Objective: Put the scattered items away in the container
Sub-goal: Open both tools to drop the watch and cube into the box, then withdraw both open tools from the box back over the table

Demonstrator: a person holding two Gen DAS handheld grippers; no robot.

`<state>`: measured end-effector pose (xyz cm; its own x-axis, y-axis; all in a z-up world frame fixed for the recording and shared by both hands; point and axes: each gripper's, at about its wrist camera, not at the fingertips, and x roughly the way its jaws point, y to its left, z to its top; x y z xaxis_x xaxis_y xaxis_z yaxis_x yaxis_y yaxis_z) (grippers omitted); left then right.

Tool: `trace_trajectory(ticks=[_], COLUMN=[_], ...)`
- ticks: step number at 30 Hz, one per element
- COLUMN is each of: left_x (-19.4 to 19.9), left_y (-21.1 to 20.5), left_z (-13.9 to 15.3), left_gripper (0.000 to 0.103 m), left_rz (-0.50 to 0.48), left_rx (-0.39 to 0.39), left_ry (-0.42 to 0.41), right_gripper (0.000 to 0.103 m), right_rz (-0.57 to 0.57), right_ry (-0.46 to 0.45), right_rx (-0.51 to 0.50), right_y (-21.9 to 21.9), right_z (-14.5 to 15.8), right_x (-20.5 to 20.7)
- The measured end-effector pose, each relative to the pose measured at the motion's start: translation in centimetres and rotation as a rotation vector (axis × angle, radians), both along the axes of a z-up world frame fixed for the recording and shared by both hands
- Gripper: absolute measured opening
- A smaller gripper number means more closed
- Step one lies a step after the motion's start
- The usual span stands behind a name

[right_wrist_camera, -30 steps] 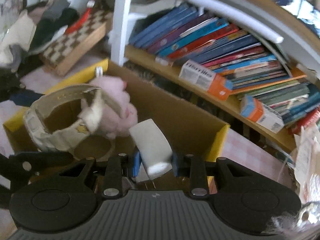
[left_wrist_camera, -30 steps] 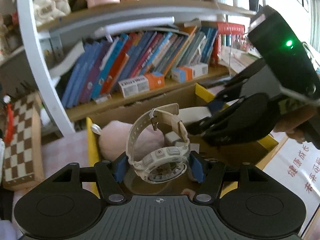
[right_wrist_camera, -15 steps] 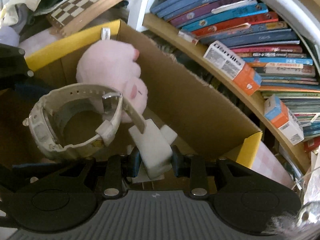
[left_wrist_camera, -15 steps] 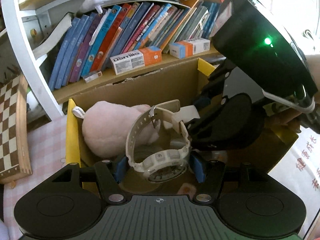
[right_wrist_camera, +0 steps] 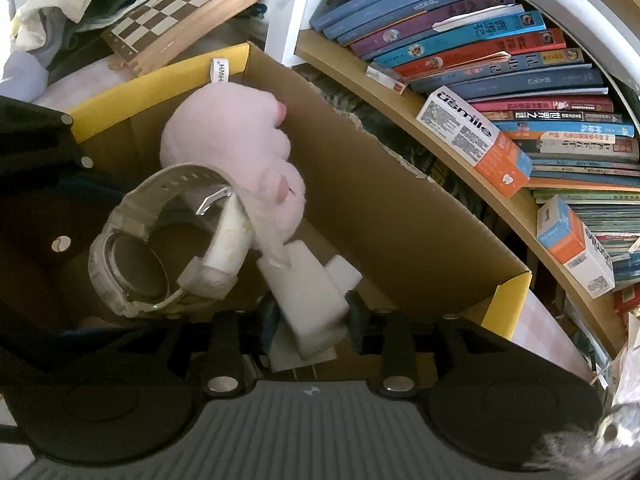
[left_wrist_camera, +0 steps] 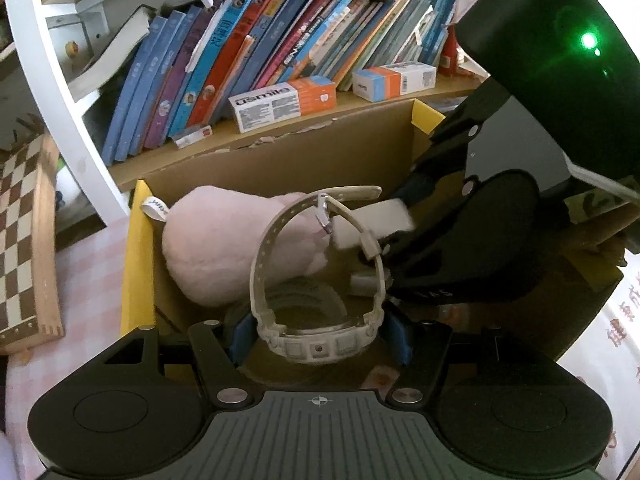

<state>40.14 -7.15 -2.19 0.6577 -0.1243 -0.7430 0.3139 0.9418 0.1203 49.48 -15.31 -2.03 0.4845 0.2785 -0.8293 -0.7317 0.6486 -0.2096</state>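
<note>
My left gripper (left_wrist_camera: 320,340) is shut on a cream digital watch (left_wrist_camera: 316,344), holding it by the case inside the open cardboard box (left_wrist_camera: 280,160) with yellow flaps. The watch also shows in the right wrist view (right_wrist_camera: 132,264), its strap looped upward. My right gripper (right_wrist_camera: 310,316) holds a white rectangular block (right_wrist_camera: 312,304) between its fingers, low inside the same box; the block (left_wrist_camera: 376,220) touches the watch strap. A pink plush toy (left_wrist_camera: 224,244) lies in the box's far left corner, and it also shows in the right wrist view (right_wrist_camera: 236,148).
A bookshelf (left_wrist_camera: 280,60) with leaning books and small cartons stands right behind the box. A wooden chessboard (left_wrist_camera: 24,240) lies to the left on a pink checked cloth (left_wrist_camera: 88,276). A roll of tape (left_wrist_camera: 304,300) lies on the box floor.
Both grippers have moved down and forward into the box with their items. The right gripper's jaws look slightly wider around the white block. The watch now hangs lower, near the box floor.
</note>
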Motion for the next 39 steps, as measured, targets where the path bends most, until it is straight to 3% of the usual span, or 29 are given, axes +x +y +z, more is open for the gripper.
trace_trajectory(ticks=[3,9,20,25,32,39], left_x=[-0.4,-1.7,-7.8,-12.1,-17.5,-21.9], left_y=[-0.1,0.5,2.4,3.4,4.7,5.0], left_z=[0.4,2.4,8.9,10.4,10.8,9.5], left_gripper=[0.075,0.081,0.086,0.087,0.089,0.089], left_rz=[0.011,0.019,0.017,0.016,0.049,0.057], left_rx=[0.051,0.033,-0.106,-0.125,-0.153,-0.149], left_ry=[-0.044,-0.119,-0.302,-0.355,-0.393,-0.368], right_gripper=[0.054,0.072,0.076,0.081,0.081,0.082], right_rz=[-0.020,-0.068,-0.135,-0.164,-0.267,-0.314], right_ry=[-0.013,-0.082,-0.203,-0.287,-0.317,-0.296], right_rx=[0.009,0.079,0.254,0.331,0.408,0.394], right_y=[-0.1,-1.4,-4.4,-5.3,-6.3,-6.6], right_z=[0.2,2.1,9.0,11.2,11.7,10.4], right_x=[0.1,-0.8,-7.8,-12.9,-19.0,-24.6])
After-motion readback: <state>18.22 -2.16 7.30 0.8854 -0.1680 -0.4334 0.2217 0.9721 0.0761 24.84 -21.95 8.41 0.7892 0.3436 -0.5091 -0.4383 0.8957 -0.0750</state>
